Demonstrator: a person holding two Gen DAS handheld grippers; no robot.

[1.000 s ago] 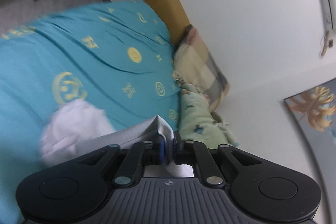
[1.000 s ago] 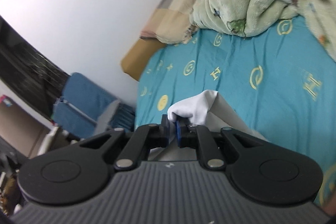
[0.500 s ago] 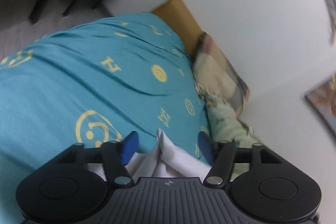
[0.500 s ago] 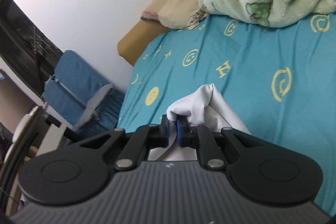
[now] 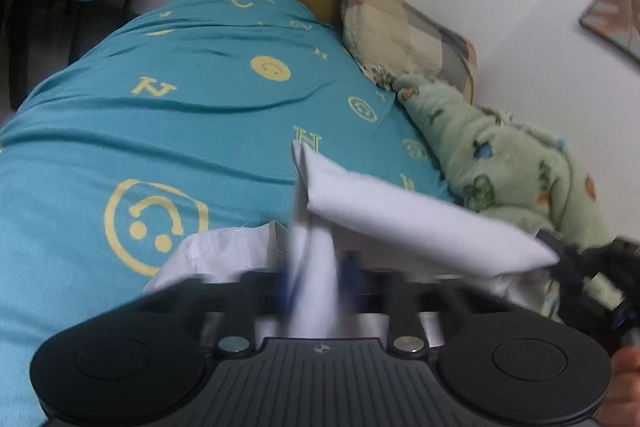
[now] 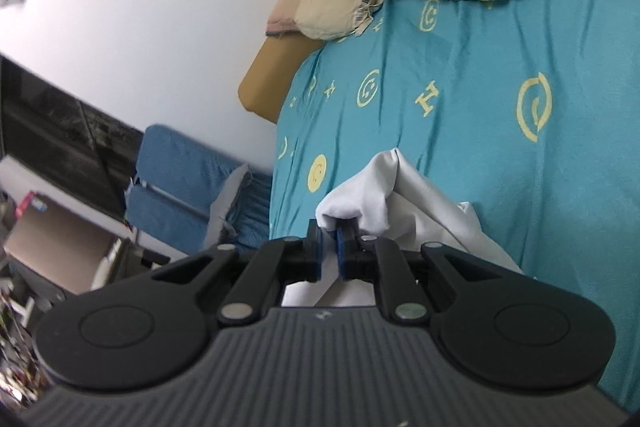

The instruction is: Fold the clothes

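Observation:
A white garment [image 5: 400, 219] lies bunched on the teal bedsheet [image 5: 180, 131], stretched in a fold toward the right. My left gripper [image 5: 316, 279] is motion-blurred, its jaws close together around a strip of the white cloth. My right gripper [image 6: 328, 247] is shut on a bunched edge of the same white garment [image 6: 368, 195], lifted a little above the sheet [image 6: 500, 147]. The right gripper also shows at the right edge of the left wrist view [image 5: 592, 267].
A green fleece blanket [image 5: 500, 163] and a checked pillow [image 5: 404, 27] lie at the head of the bed by the white wall. A blue chair [image 6: 188, 183] and dark furniture stand beside the bed. A framed picture [image 5: 616, 3] hangs on the wall.
My left gripper opened half a second ago and has now closed again on the white cloth, lower over the bed. My right gripper kept its hold and shifted slightly.

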